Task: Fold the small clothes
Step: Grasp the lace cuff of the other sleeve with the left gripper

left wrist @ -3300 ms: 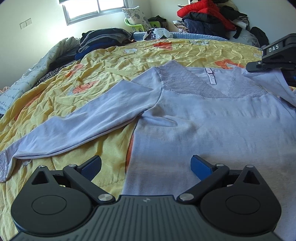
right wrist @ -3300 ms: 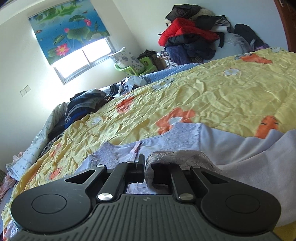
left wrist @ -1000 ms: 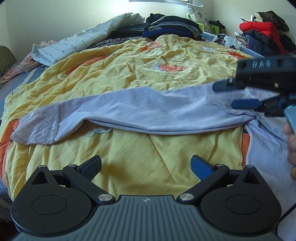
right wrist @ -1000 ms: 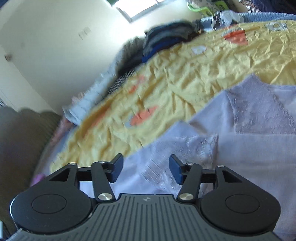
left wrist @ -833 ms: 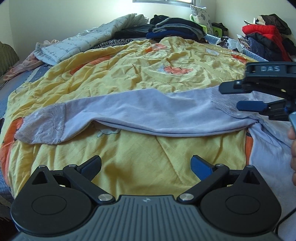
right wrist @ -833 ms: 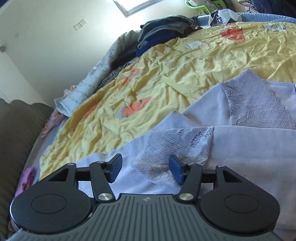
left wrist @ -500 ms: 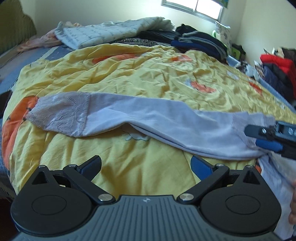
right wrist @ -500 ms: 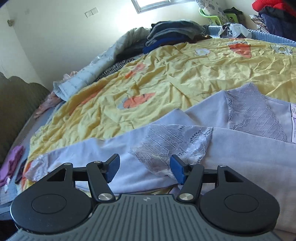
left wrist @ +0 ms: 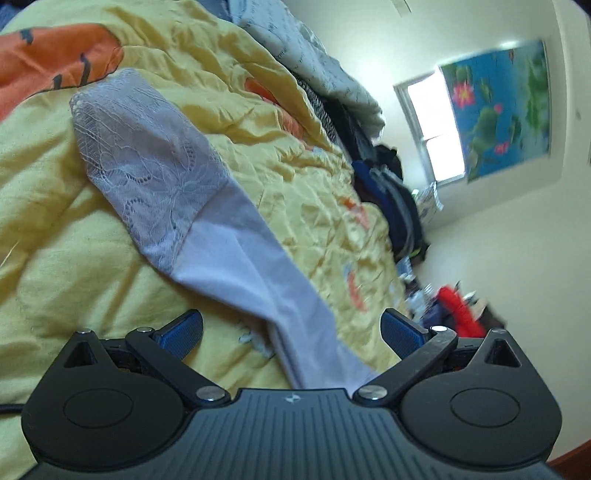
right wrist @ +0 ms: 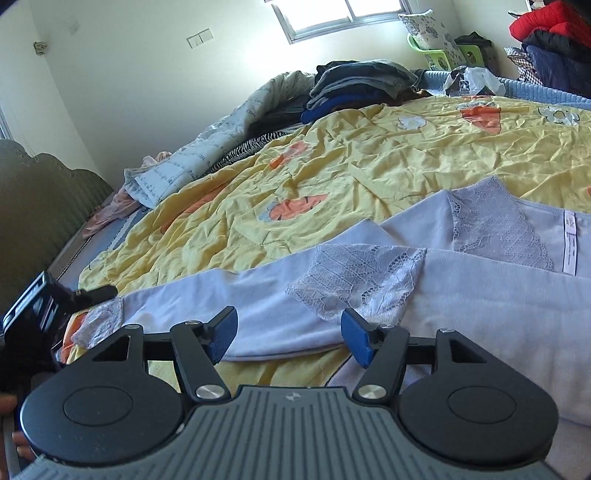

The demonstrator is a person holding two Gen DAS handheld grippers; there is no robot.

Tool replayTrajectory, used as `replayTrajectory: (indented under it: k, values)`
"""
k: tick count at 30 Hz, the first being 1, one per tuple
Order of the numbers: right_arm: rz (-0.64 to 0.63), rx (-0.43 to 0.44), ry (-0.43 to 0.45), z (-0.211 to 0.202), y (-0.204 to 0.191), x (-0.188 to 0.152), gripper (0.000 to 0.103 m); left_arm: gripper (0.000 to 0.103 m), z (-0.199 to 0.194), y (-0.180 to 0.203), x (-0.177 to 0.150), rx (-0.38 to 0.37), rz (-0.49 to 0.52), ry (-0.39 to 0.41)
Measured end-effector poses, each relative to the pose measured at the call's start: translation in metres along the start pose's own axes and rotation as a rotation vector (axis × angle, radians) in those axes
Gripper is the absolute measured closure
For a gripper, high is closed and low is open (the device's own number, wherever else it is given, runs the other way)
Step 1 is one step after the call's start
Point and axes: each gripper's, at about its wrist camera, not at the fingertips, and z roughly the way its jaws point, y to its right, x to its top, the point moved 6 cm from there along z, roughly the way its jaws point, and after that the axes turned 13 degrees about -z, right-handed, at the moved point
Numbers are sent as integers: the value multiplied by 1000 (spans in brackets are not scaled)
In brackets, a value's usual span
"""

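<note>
A lavender long-sleeved top [right wrist: 498, 306] with lace trim lies on a yellow bedspread [right wrist: 369, 166]. One sleeve is folded across its body, lace cuff [right wrist: 362, 280] on top. The other sleeve [left wrist: 251, 266] stretches out flat, ending in a lace cuff [left wrist: 147, 158]. My left gripper [left wrist: 291, 328] is open, tilted, low over that sleeve, which runs between its fingers. It also shows in the right wrist view [right wrist: 48, 302] at the sleeve's far cuff. My right gripper [right wrist: 288, 332] is open and empty just in front of the folded cuff.
Stacks of dark folded clothes [right wrist: 354, 88] and a pale quilt [right wrist: 207, 147] lie at the bed's far side. A red and dark clothes pile [right wrist: 550, 33] sits at the back right. A green headboard [right wrist: 40, 199] stands at the left.
My left gripper has swung left along the outstretched sleeve and tilted, now close to its lace cuff. My right gripper let the other cuff go on the shirt's body and backed off a little.
</note>
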Motion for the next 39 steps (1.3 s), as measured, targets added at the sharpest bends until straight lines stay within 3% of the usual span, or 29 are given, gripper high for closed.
replayTrajectory:
  k: [7, 13, 14, 16, 18, 21, 23, 28, 33, 39]
  values:
    - [13, 0, 0, -7, 1, -7, 35, 0, 2, -2, 28, -112, -109, 121]
    - [21, -9, -3, -14, 4, -13, 35, 1, 10, 6, 39, -53, -47, 204]
    - [22, -11, -2, -16, 5, -14, 35, 6, 12, 7, 40, -40, -40, 203]
    - [30, -16, 3, -21, 8, -16, 34, 29, 18, 3, 41, 5, -31, 186]
    - [38, -19, 6, -25, 11, -18, 34, 64, 26, -5, 43, 34, -54, 154]
    - [47, -24, 8, -31, 16, -21, 33, 87, 29, -16, 45, 46, -87, 145]
    - [48, -32, 8, -34, 20, -24, 33, 95, 28, -18, 44, 53, -76, 139]
    - [42, -87, -3, -41, 37, -32, 33, 100, 26, -10, 35, 94, 41, 167]
    - [42, -173, -9, -47, 61, -41, 33, 100, 19, 18, 21, 115, 229, 237]
    - [141, -159, -2, -48, 88, -51, 31, 100, 13, 53, -3, 114, 415, 301]
